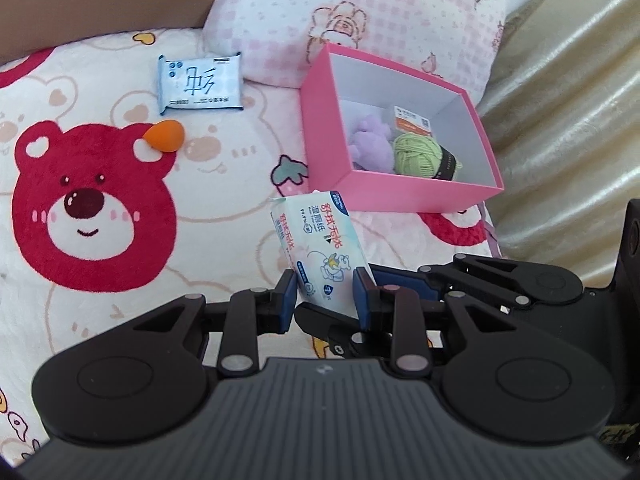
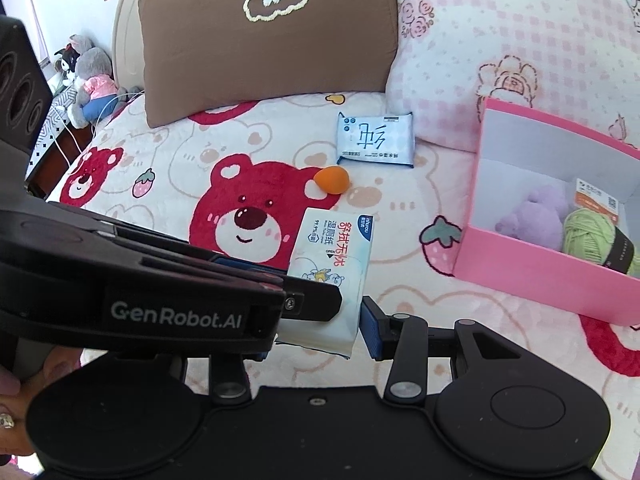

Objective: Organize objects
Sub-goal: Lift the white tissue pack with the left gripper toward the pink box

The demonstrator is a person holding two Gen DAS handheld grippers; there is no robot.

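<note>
Currently the wet-wipe pack point(image 1: 316, 248) is held between both grippers above the bed point(image 1: 100, 320), near the front wall of the pink box point(image 1: 400, 192). The left gripper point(image 1: 325, 298) is closed onto the pack's near end, its blue pads pressed against the two sides. In the right wrist view the left gripper's body crosses over the pack, and the right gripper point(image 2: 320, 330) brackets the same end; one blue finger point(image 2: 370, 330) is seen just beside the pack's edge, the other is hidden behind the left gripper, so whether the right gripper actually grips cannot be told. Risks are judged as follows: the pack is soft and held only at one end, so it may sag or rotate in the pads; with two grippers crowded at one end, a collision or an uneven release could drop it onto the bed short of the box. The box wall could also be clipped and the light box pushed toward the bed's edge by the curtain point(image 1: 560, 120). Box contents noted: a purple plush point(image 1: 370, 140), a green yarn ball point(image 1: 418, 156) with a dark band, and a small labelled packet point(image 1: 412, 120) against the back wall; free room remains on the near-left side. Still lying on the bed outside the box: a blue tissue pack point(image 1: 200, 84) and an orange sponge point(image 1: 164, 136).
</note>
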